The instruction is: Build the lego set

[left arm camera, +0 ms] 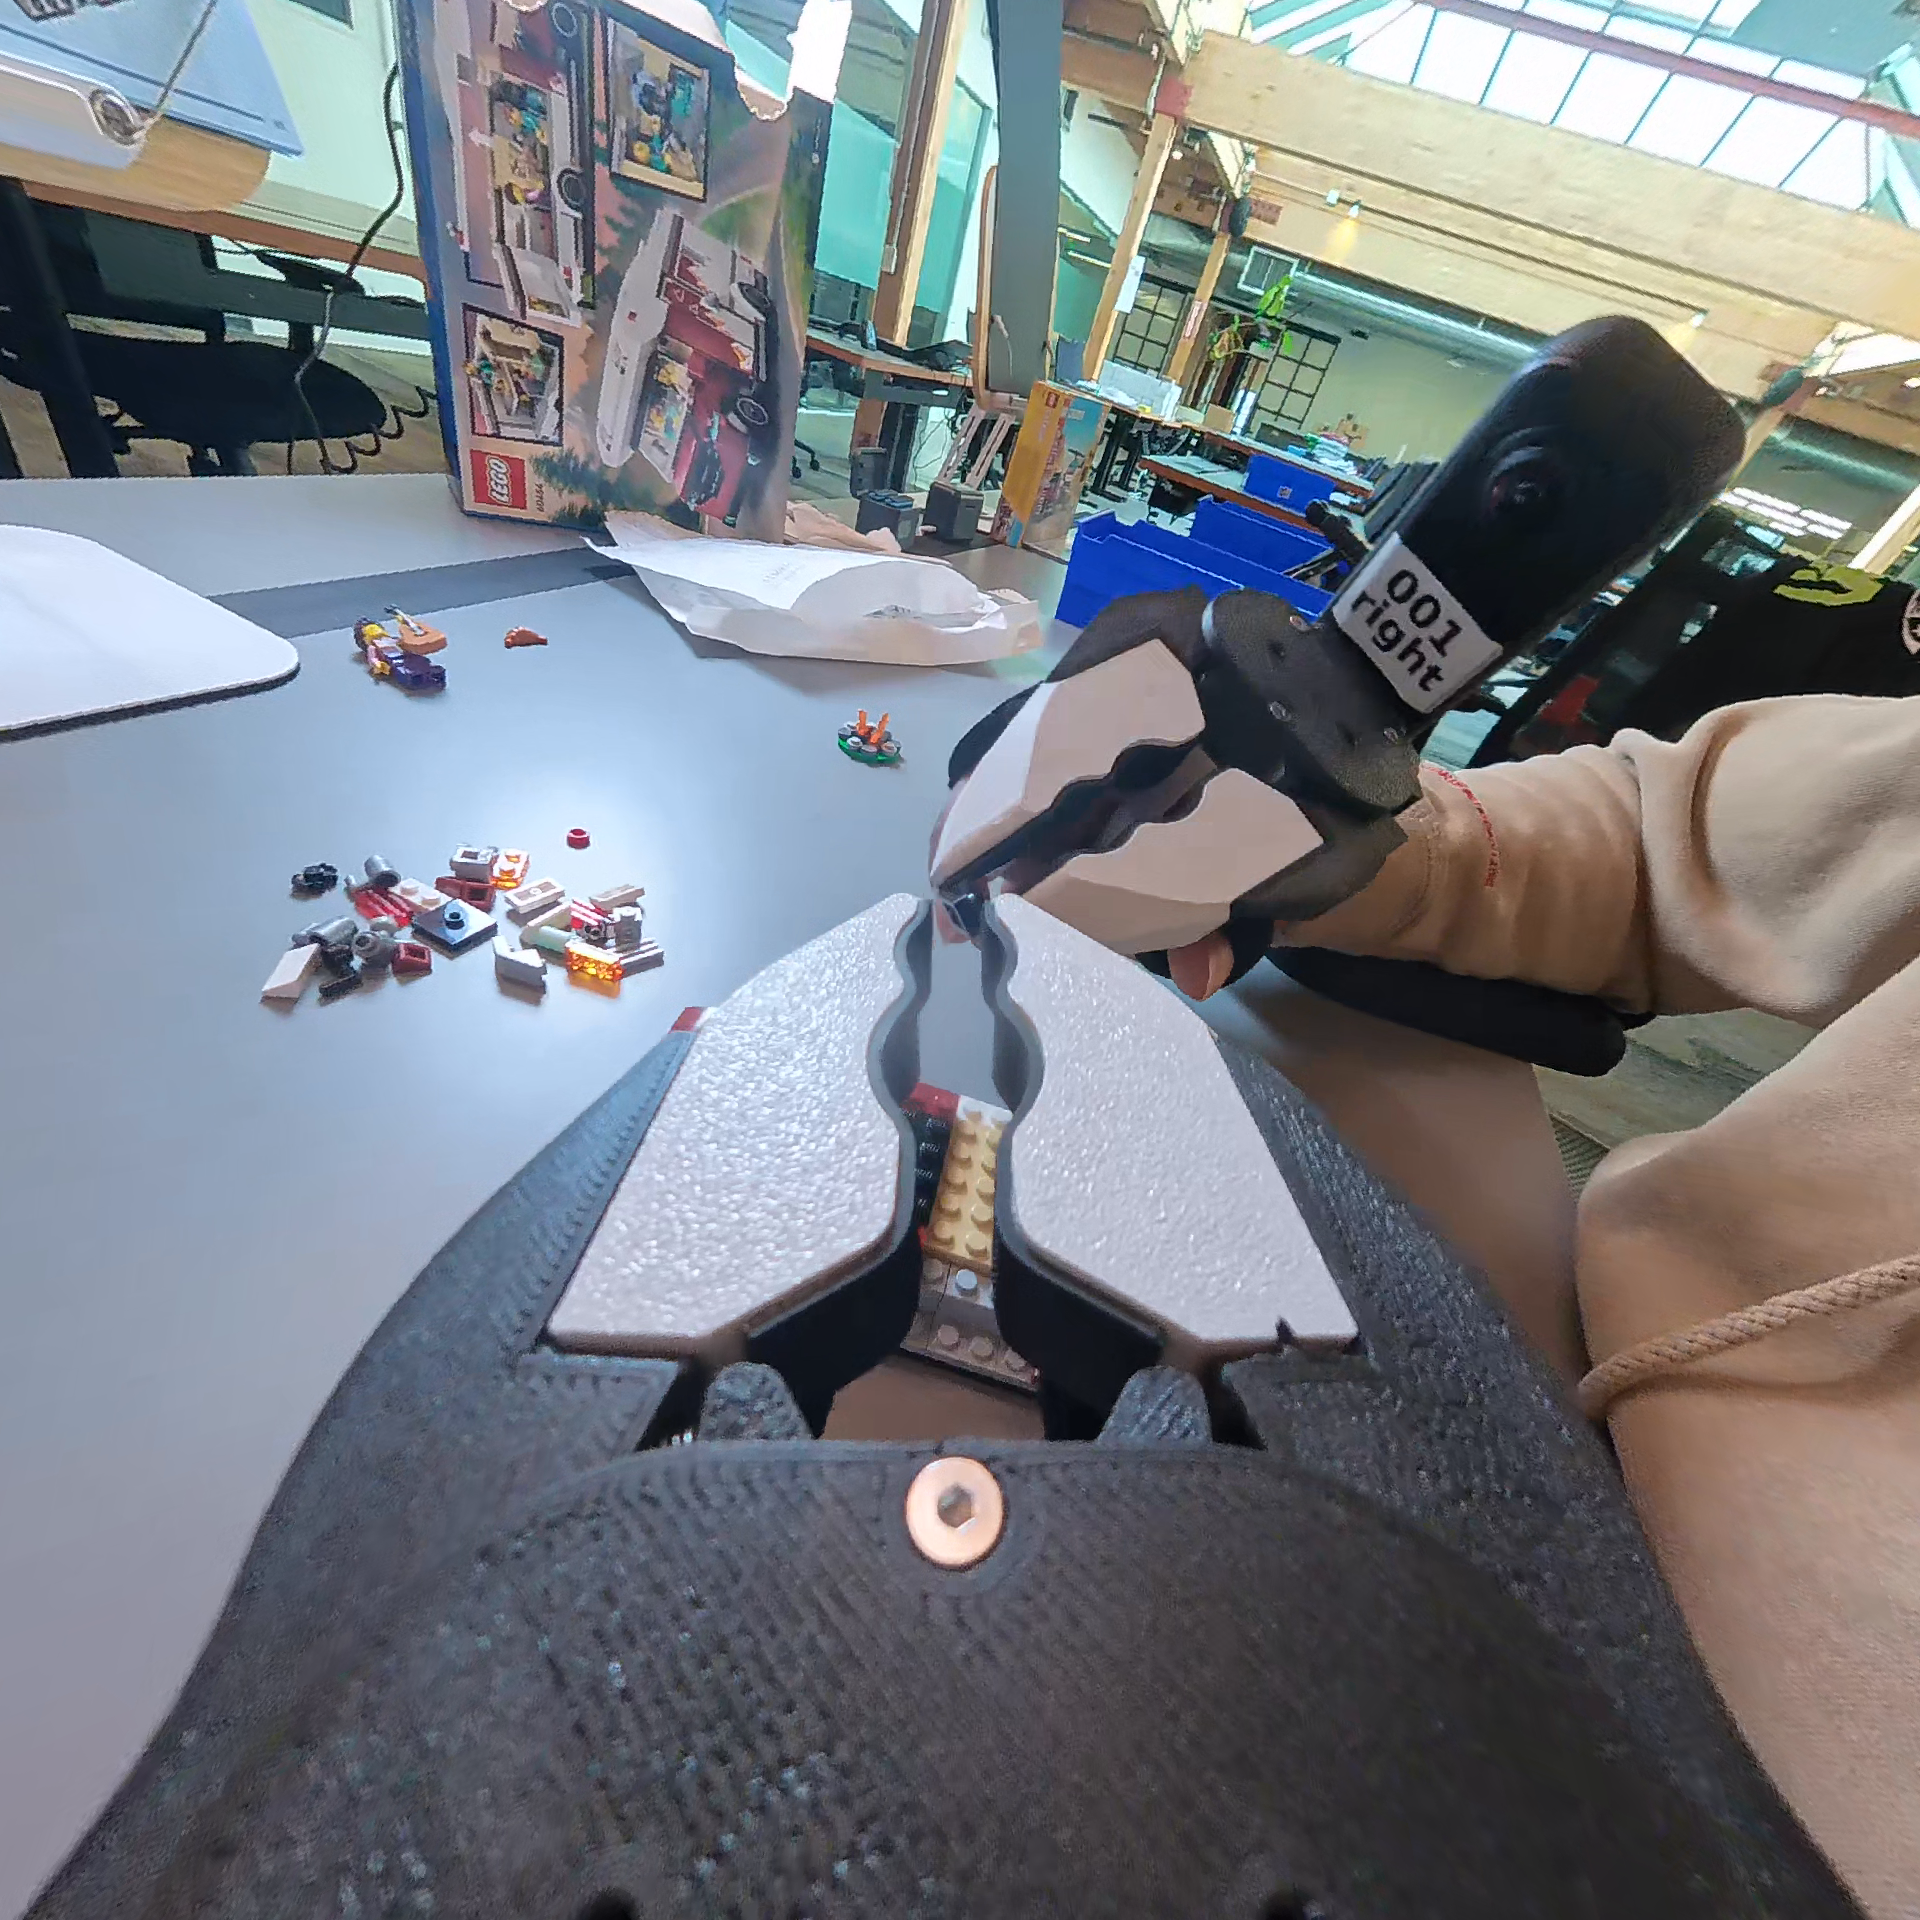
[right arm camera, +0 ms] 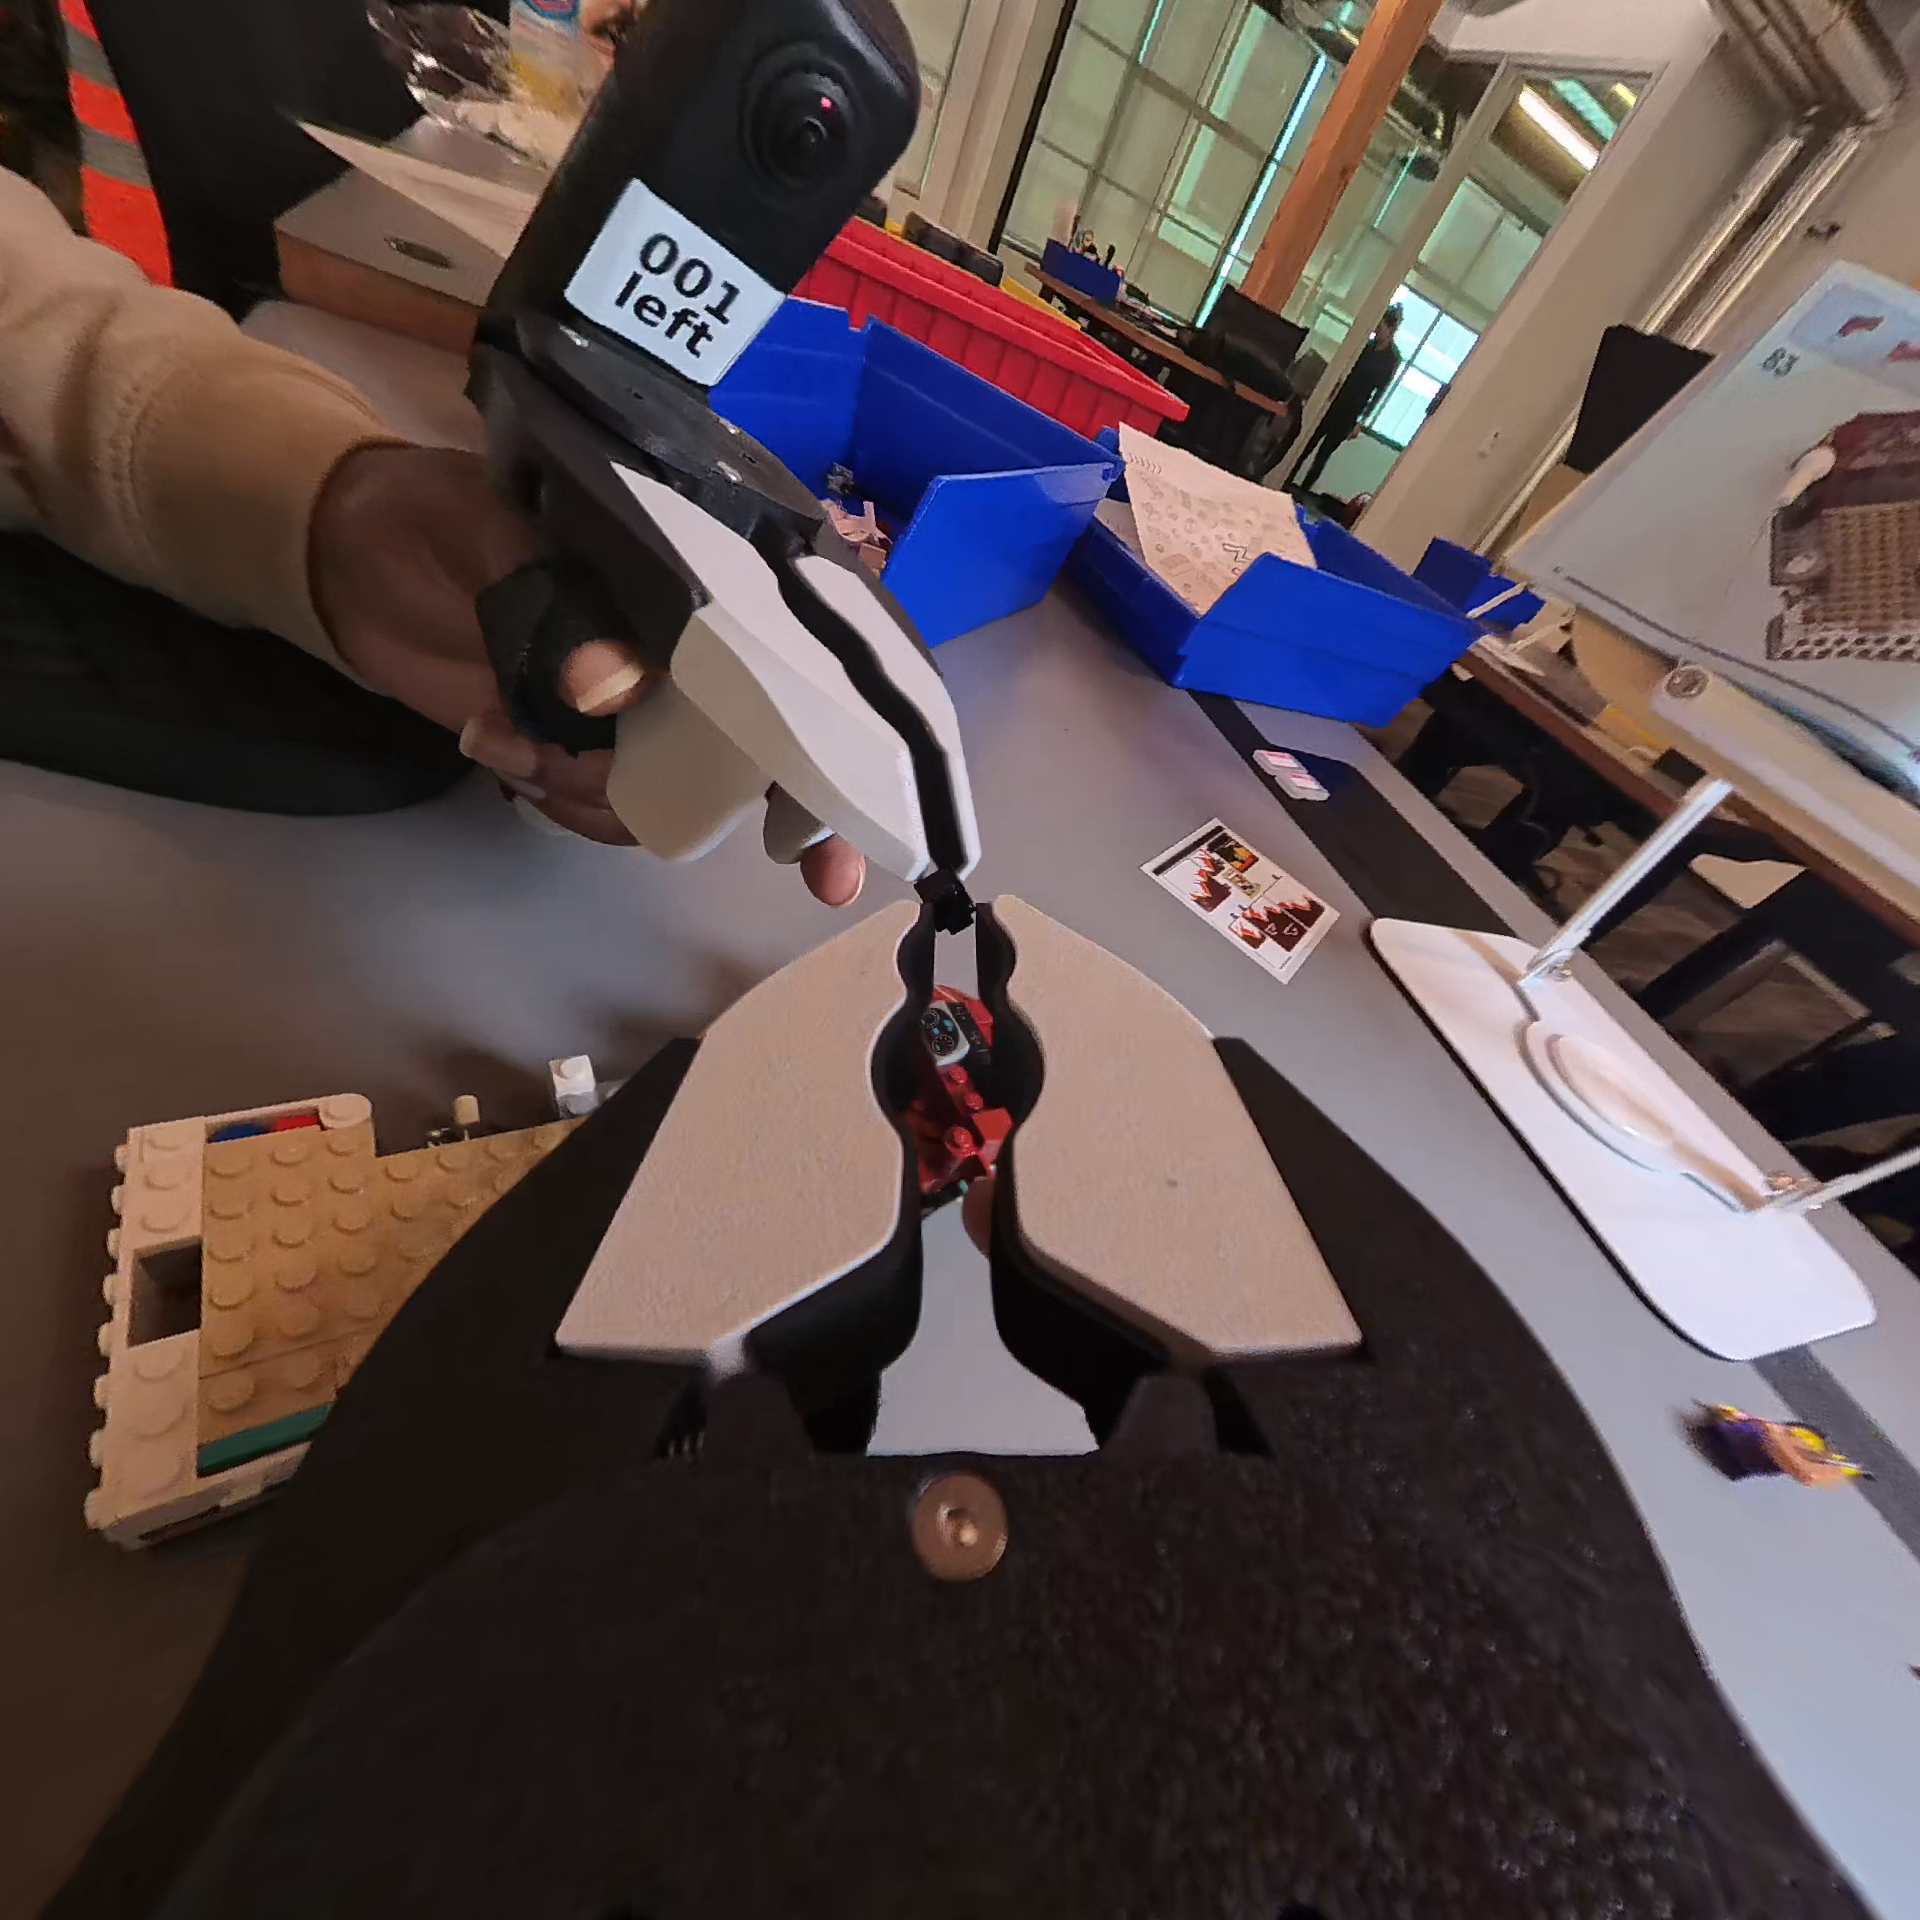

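Here, going left to right in the left wrist view, a white pad (left arm camera: 114, 623) lies at about nine o'clock on the grey table (left arm camera: 260, 1195), with a small purple figure (left arm camera: 400, 649) just past its corner. Nearer, a scatter of loose bricks (left arm camera: 468, 920) (red, grey, black and clear orange) sits at roughly ten o'clock from the left gripper (left arm camera: 951, 920). A printed toy box (left arm camera: 603, 260) stands at eleven o'clock, crumpled white paper (left arm camera: 821, 597) in front of it, and a little green round piece (left arm camera: 871, 736) lies alone between paper and grippers.

The left gripper's jaws stand narrow, and their tips close on a small black piece (left arm camera: 964, 912). The right gripper (left arm camera: 951, 894) comes in from two o'clock, held by a hand (left arm camera: 1210, 961) in a beige sleeve, and its tips pinch the same black piece from above, so both tongs meet on it tip to tip. Below the left gripper's fingers, a tan and red brick build (left arm camera: 961, 1174) shows through the gap.

In the right wrist view a tan studded plate build (right arm camera: 249, 1299) lies at eight o'clock, a red brick model (right arm camera: 956, 1101) shows under the jaws, a sticker sheet (right arm camera: 1242, 899) lies at two o'clock, and blue bins (right arm camera: 1143, 551) stand beyond. A white stand base (right arm camera: 1621, 1143) is at three o'clock.
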Tool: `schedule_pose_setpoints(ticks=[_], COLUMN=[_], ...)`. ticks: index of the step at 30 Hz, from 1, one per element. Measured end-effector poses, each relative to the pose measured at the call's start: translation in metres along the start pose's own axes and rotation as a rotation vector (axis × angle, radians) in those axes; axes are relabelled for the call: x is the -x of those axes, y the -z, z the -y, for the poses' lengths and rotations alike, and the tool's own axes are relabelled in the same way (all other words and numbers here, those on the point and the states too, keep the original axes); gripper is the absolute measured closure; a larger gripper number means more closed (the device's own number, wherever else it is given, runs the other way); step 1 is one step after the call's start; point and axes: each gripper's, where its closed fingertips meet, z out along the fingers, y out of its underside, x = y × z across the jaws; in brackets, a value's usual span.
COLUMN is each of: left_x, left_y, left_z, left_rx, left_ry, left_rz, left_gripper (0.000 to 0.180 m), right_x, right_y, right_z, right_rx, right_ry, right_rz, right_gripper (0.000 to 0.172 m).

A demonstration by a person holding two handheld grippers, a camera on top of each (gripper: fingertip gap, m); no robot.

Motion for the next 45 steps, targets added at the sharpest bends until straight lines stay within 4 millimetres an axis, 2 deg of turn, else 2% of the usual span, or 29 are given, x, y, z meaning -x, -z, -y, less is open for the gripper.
schedule_pose_setpoints(ticks=[6, 10, 13, 17, 20, 24, 29, 33, 40, 43, 45], left_x=[-0.010, -0.009, -0.010, -0.011, -0.009, -0.012, -0.025, -0.031, -0.027, -0.022, -0.020], left_y=[-0.002, -0.002, -0.001, 0.002, 0.008, 0.013, 0.016, 0.015, 0.013, 0.010, 0.010], left_z=[-0.007, -0.011, -0.010, -0.001, 0.010, 0.021, 0.028, 0.029, 0.026, 0.018, 0.014], left_rx=[0.042, 0.066, 0.054, -0.009, -0.074, -0.117, -0.155, -0.161, -0.127, -0.095, -0.078], left_ry=[0.060, 0.095, 0.111, 0.088, 0.002, -0.276, -0.678, -0.840, -0.972, -0.873, -0.697], left_rz=[-0.077, -0.080, -0.093, -0.101, -0.071, 0.031, 0.184, 0.244, 0.320, 0.275, 0.197], left_gripper=[0.167, 0.175, 0.175, 0.176, 0.176, 0.176, 0.176, 0.176, 0.176, 0.175, 0.174], right_x=[0.006, 0.009, 0.009, 0.006, 0.008, 0.007, 0.014, 0.017, 0.012, 0.012, 0.008], right_y=[0.001, 0.002, 0.003, 0.004, 0.008, 0.012, 0.008, 0.008, 0.005, 0.003, 0.004], right_z=[0.001, 0.000, 0.002, 0.008, 0.017, 0.031, 0.045, 0.054, 0.047, 0.038, 0.032], right_rx=[0.027, 0.065, 0.063, 0.018, -0.056, -0.152, -0.211, -0.269, -0.247, -0.173, -0.111], right_ry=[0.228, 0.407, 0.434, 0.258, -0.046, -0.448, -0.770, -0.988, -1.066, -0.941, -0.781], right_rz=[-0.036, -0.071, -0.077, -0.047, 0.073, 0.222, 0.340, 0.424, 0.405, 0.350, 0.290], right_gripper=[0.164, 0.164, 0.164, 0.163, 0.158, 0.156, 0.152, 0.153, 0.164, 0.164, 0.164])
